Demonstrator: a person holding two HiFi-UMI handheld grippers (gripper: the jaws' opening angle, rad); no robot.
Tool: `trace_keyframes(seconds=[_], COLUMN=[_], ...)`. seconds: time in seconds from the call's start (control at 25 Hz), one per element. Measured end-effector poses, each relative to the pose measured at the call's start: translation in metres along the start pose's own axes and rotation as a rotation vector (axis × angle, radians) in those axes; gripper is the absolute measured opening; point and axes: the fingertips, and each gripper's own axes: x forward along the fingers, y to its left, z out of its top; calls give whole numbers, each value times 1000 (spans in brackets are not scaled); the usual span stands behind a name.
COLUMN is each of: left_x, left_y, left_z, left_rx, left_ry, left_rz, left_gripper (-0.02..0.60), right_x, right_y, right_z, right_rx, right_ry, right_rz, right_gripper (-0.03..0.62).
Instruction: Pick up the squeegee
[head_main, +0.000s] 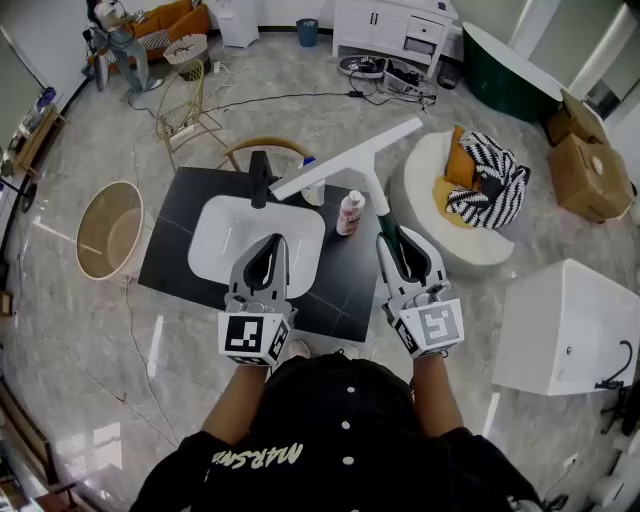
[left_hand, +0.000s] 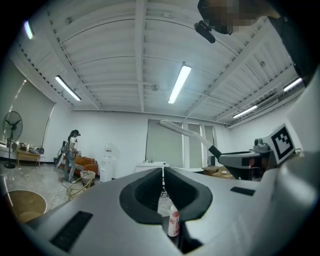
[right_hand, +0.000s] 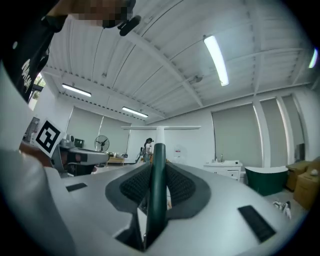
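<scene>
Black buttoned top (head_main: 340, 440): nearest item, being worn by the person. Right gripper (head_main: 393, 240): being pressed shut on the dark green handle of the white-bladed squeegee (head_main: 345, 158), which is being carried above the white basin (head_main: 215, 240), probably so the blade is being spared contact. Left gripper (head_main: 270, 243): jaws being held together, empty. Pad contact is being shown only by the right gripper view, and the basin only by the head view.

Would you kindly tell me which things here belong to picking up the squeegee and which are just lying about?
Job: squeegee, its green handle clamped in the right gripper.

Lying about: bottle, sink, faucet, wicker basket, cardboard boxes, shut left gripper.
</scene>
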Motion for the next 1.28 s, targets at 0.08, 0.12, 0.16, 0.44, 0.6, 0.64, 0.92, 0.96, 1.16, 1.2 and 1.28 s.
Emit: trace_keyframes(seconds=[0.08, 0.12, 0.16, 0.44, 0.6, 0.64, 0.92, 0.96, 1.16, 1.2, 1.28], left_x=[0, 1, 0, 0, -1, -1, -6, -7, -10, -10, -10], left_y=[-1, -1, -1, -2, -2, -2, 1, 2, 3, 3, 3], left_z=[4, 6, 8, 17, 20, 20, 17, 16, 13, 14, 15], left_rx=[3, 3, 3, 11, 14, 14, 26, 24, 15, 15, 15], left_ry=[-7, -12, -17, -35, -44, -46, -37, -34, -27, -28, -29], left_rz=[-2, -2, -1, -9, -9, -8, 7, 9, 12, 12, 12], left_gripper=[20, 20, 20, 20, 20, 20, 20, 20, 20, 20, 20], right_x=[-9, -12, -16, -32, -30, -29, -25, -25, -25, -24, -23], right_y=[-8, -13, -17, -38, -31, -30, -20, -19, -16, -15, -14], right_z=[9, 13, 17, 32, 33, 32, 27, 28, 29, 29, 29], right_rx=[17, 24, 32, 48, 16, 17, 34, 38, 40, 40, 40], right_ry=[-38, -55, -73, -179, -187, -183, -162, -165, -171, -169, -167], right_rz=[-26, -37, -50, -190, -197, -194, -153, -149, -144, -142, -141], right_gripper=[87, 87, 87, 87, 87, 87, 87, 87, 87, 87, 87])
